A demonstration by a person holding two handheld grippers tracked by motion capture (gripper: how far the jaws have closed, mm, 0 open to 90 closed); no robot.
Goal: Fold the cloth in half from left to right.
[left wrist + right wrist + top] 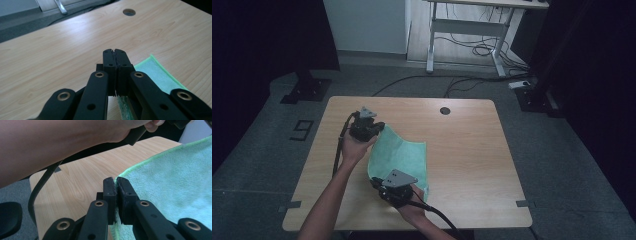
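dim room, grey carpet floor (257, 150), black curtains on both sides, a white wall panel at the back. second desk frame (472, 30) with white legs stands behind, loose cables (482, 50) on the floor under it, a power strip (519, 84) near the right curtain stand. black "9" mark (301, 130) taped on the floor left of the desk.

light wood desk (462, 150), rounded corners, round cable hole (445, 110) near the far edge. grey tape bits at the near left and near right edges.

green cloth (404, 157) lies left of centre on the desk, microfibre with a brighter green hem, one corner lifted toward the left tool. in the left gripper view the cloth (157, 75) shows right of the jaws, with a strip of it clamped low between them.

left tool (368, 127) over the far corner of the cloth, jaws clenched on the cloth edge; in its own view the left tool (115, 53) has pads pressed together.

right tool (394, 187) at the near edge of the cloth, clenched on the hem; in its own view the right tool (116, 181) pinches the cloth (175, 182) edge, with the other forearm across the top and a black cable (37, 190) hanging at left.
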